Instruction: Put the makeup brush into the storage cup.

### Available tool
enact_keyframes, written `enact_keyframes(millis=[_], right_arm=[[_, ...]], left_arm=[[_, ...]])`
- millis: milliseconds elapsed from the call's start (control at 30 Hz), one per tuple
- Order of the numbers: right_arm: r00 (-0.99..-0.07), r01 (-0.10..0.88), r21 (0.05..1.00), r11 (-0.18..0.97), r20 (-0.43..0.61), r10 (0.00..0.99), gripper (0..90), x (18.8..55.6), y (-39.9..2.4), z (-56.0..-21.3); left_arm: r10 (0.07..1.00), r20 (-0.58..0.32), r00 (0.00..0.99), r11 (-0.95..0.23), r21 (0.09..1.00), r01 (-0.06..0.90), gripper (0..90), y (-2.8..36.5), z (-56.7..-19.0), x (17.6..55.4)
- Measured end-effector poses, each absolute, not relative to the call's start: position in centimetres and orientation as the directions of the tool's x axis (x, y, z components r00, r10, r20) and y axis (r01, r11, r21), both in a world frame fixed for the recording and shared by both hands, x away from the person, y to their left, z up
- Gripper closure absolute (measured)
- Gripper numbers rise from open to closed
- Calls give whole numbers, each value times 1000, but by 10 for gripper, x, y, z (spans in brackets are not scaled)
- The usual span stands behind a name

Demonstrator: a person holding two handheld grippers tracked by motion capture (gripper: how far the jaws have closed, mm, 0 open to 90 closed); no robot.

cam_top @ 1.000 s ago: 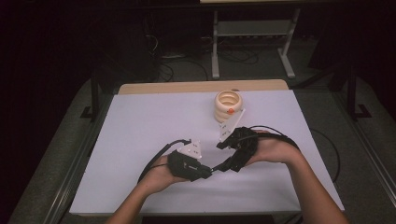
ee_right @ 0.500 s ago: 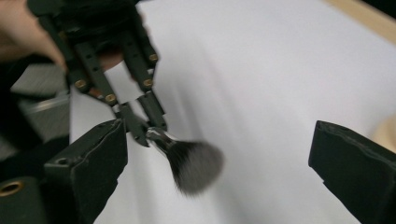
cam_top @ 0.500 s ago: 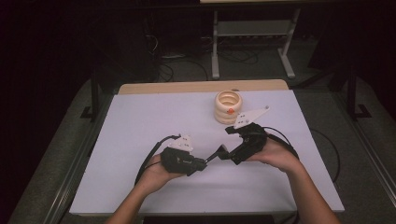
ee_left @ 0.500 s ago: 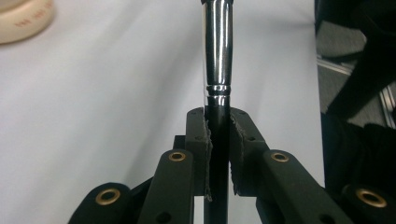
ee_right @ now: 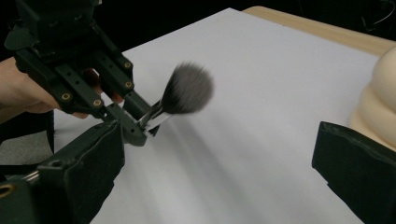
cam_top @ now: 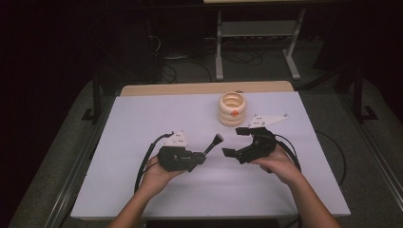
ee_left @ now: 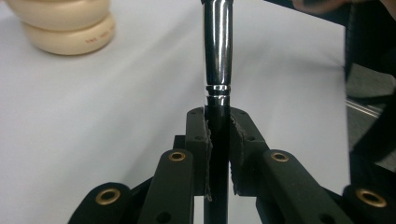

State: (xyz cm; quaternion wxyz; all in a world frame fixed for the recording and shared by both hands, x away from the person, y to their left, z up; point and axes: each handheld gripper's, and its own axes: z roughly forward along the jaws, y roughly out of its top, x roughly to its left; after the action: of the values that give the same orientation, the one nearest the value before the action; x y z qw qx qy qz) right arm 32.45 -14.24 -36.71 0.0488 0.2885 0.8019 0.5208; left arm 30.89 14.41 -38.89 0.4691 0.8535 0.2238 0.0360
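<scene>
- The left gripper (cam_top: 205, 153) pinches a makeup brush (cam_top: 214, 143) by its dark handle; in the left gripper view the pads (ee_left: 201, 154) press on the handle from both sides, and the shiny metal collar (ee_left: 217, 46) runs straight on from the jaws.
- In the high view the brush's long axis slants up and to the right, away from the left hand (cam_top: 157, 173), with its bristle end the farthest point from the grip.
- The right gripper (cam_top: 233, 142) has just been opening its jaws and now holds them spread wide, with nothing between them.
- In the right gripper view the bristle head (ee_right: 187, 88) sits between and beyond the two spread jaws, tilted up towards the right, near but apart from both.
- The stacked cream rings (cam_top: 233, 108) stand on the white table (cam_top: 142, 123) behind the right gripper, just beside it and farther from the left.
- Judging by this, the coming move turns on the brush pointing at the right gripper's gap: the right hand (cam_top: 278, 164) is nearer the bristle end, and the left is nearer the handle.
</scene>
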Motion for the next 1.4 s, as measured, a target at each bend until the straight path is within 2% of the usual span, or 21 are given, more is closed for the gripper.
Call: enact_keyframes(millis=[133, 300, 433, 500, 967, 1400], right_arm=[[-815, 447, 859, 250, 276, 510, 16, 324, -138, -375], [-798, 458, 861, 224, 287, 529, 29, 322, -132, -379], [-784, 475, 862, 179, 322, 531, 133, 321, -127, -381], [-780, 481, 861, 164, 335, 528, 152, 321, -124, -383], [-778, 520, 842, 143, 397, 486, 472, 322, -110, -392], [-777, 537, 836, 113, 438, 452, 598, 324, -100, -394]], left_arm=[[436, -135, 890, -453, 821, 347, 795, 146, -389, 310], [473, -135, 871, -427, 829, 360, 795, 148, -391, 310], [487, -144, 861, -408, 834, 371, 795, 148, -393, 311], [491, -145, 859, -403, 836, 372, 795, 148, -394, 311], [491, -147, 859, -395, 841, 370, 795, 147, -394, 310], [487, -136, 863, -392, 849, 355, 795, 145, -393, 308]])
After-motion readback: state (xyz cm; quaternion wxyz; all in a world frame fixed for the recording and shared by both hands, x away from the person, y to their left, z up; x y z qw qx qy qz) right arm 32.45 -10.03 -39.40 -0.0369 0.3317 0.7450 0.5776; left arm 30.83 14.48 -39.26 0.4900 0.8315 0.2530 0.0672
